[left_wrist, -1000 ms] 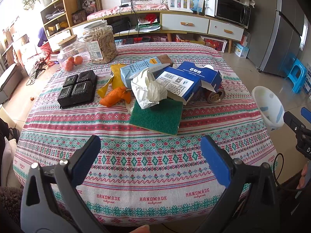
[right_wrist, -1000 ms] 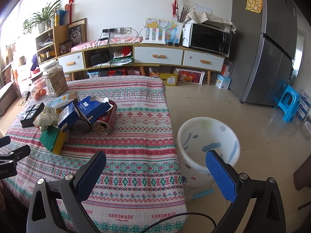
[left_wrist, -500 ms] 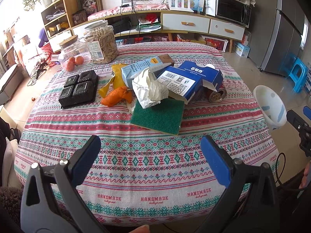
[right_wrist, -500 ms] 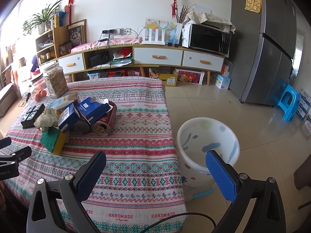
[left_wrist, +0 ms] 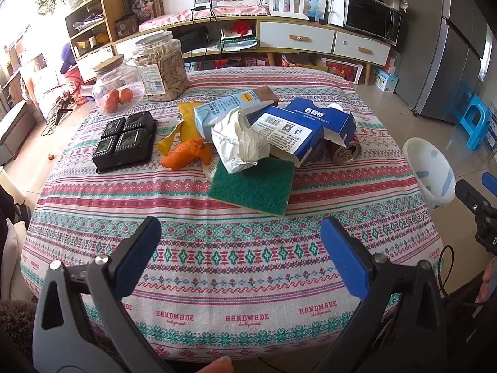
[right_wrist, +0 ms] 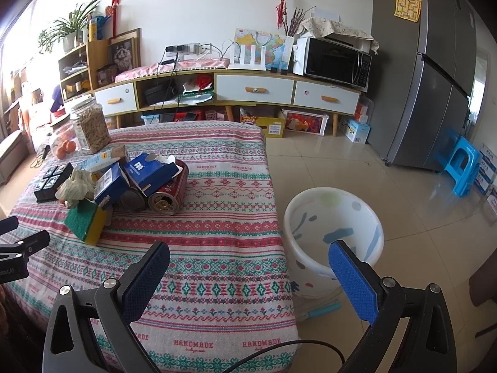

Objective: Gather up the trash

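A pile of trash lies mid-table: a green sponge (left_wrist: 253,187), crumpled white paper (left_wrist: 239,140), a blue box (left_wrist: 306,127), a light-blue carton (left_wrist: 223,110), orange peel (left_wrist: 184,155), a yellow wrapper (left_wrist: 186,118) and a red can (left_wrist: 346,154). From the right wrist view the sponge (right_wrist: 85,222), blue box (right_wrist: 152,171) and two cans (right_wrist: 166,199) show at left. A white bin (right_wrist: 334,236) stands on the floor beside the table. My left gripper (left_wrist: 240,248) hangs open over the table's near edge. My right gripper (right_wrist: 248,273) is open, empty, between table corner and bin.
A black tray (left_wrist: 125,141), a jar of oranges (left_wrist: 116,85) and a jar of snacks (left_wrist: 163,63) sit on the patterned tablecloth (left_wrist: 236,267). A sideboard (right_wrist: 254,90), a microwave (right_wrist: 335,60), a fridge (right_wrist: 435,71) and a blue stool (right_wrist: 462,164) stand beyond.
The left wrist view has drifted slightly, so the pile sits a little lower in frame. Both grippers stay open and empty.
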`<action>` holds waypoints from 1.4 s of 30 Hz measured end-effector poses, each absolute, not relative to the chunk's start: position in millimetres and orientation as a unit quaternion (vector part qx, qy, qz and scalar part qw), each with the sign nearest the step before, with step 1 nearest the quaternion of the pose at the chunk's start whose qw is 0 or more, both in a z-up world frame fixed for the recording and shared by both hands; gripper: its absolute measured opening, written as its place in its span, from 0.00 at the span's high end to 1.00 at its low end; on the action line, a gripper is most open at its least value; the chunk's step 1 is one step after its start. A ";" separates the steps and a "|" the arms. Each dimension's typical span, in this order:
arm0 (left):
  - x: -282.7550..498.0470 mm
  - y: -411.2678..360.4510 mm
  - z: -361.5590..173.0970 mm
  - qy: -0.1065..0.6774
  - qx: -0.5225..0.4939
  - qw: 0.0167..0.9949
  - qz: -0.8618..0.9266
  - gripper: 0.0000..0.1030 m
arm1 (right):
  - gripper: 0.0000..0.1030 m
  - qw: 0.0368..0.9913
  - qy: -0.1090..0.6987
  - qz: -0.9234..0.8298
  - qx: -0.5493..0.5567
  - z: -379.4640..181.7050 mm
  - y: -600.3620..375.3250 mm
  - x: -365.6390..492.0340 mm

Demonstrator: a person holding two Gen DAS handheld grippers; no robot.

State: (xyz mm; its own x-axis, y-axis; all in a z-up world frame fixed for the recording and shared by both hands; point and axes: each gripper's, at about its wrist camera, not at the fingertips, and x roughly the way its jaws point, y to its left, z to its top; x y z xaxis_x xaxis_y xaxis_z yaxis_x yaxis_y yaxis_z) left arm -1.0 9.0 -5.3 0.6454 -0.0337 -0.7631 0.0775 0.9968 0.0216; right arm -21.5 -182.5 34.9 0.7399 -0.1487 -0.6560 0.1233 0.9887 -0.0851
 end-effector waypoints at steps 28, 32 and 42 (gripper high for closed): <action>171.4 38.9 1.6 0.485 0.085 0.864 -0.108 0.20 | 0.00 0.908 0.413 0.010 -0.074 49.6 -151.5 115.3; 185.6 19.4 -4.4 0.489 0.116 0.851 -0.153 0.26 | 0.00 0.883 0.465 0.016 -0.055 15.2 -170.2 126.3; 211.5 13.7 -36.9 0.529 0.130 0.822 -0.165 0.43 | 0.00 0.871 0.485 0.085 -0.003 6.3 -160.4 153.8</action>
